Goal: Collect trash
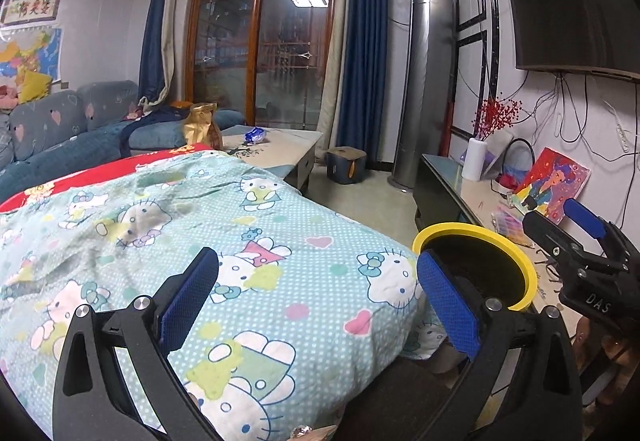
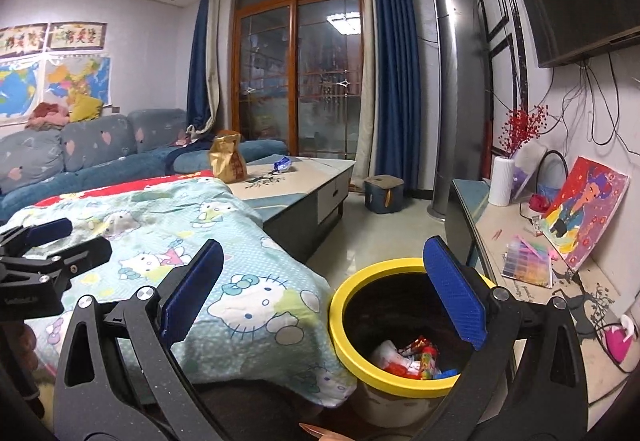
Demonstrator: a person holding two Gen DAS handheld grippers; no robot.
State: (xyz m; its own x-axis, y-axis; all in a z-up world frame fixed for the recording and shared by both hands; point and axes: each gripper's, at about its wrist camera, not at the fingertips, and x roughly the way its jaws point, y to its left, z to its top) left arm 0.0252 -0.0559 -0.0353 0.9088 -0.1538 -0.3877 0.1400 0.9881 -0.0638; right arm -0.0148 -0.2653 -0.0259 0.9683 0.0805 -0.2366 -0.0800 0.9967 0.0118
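Observation:
My left gripper (image 1: 320, 301) is open with nothing between its blue pads, above a cartoon-cat quilt (image 1: 248, 225). The right gripper (image 2: 324, 293) is also open and empty, just above and left of a yellow-rimmed bin (image 2: 335, 315) that holds several bright wrappers (image 2: 416, 359). The same bin (image 1: 452, 227) shows beside the left gripper's right finger. On the far coffee table (image 2: 304, 177) lie a blue wrapper (image 2: 283, 163), a gold bag (image 2: 228, 157) and scattered dark scraps (image 2: 262, 181). The blue wrapper (image 1: 256, 135) and gold bag (image 1: 202, 125) also appear in the left wrist view.
A blue sofa (image 2: 92, 157) runs along the left behind the quilt. A low TV cabinet (image 2: 532, 241) on the right carries a painting, a white vase and a bead box. A small stool (image 2: 384, 195) and a tall air conditioner (image 2: 460, 101) stand on the pale floor beyond.

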